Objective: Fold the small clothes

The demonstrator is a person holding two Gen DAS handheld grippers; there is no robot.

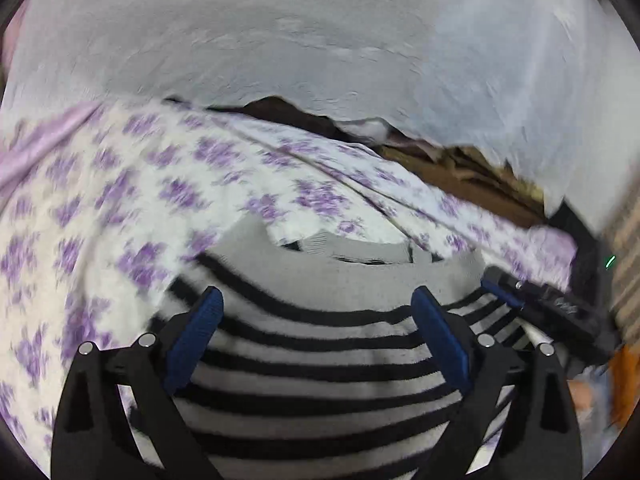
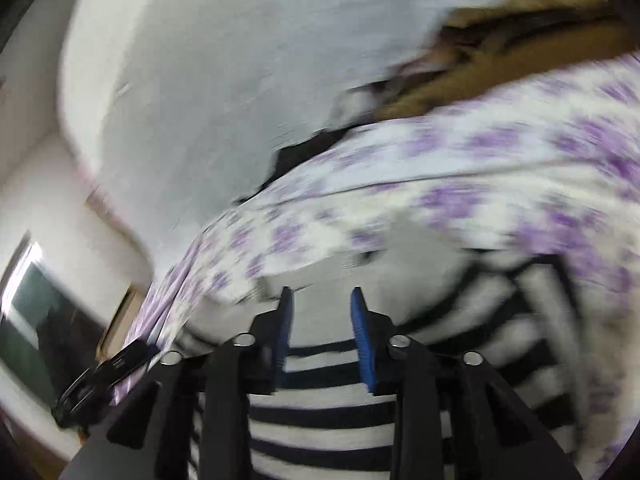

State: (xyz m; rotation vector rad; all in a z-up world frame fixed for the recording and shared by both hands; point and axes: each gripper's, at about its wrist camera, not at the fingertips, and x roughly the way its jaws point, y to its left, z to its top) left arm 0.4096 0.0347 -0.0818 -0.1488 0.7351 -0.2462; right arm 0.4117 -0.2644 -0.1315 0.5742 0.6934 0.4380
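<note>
Striped black-and-grey knit sweater (image 1: 320, 328) fills my left wrist view, lying on a white bedsheet with purple flowers (image 1: 120, 208). My left gripper (image 1: 316, 300) hovers over it with jaws spread wide, nothing between the blue pads (image 1: 196, 332). The right gripper's tip (image 1: 504, 290) shows at the sweater's right edge.

From the right wrist, blurred, my right gripper (image 2: 320, 300) has jaws partly apart above the sweater (image 2: 320, 400); whether they pinch cloth, I cannot tell.
</note>
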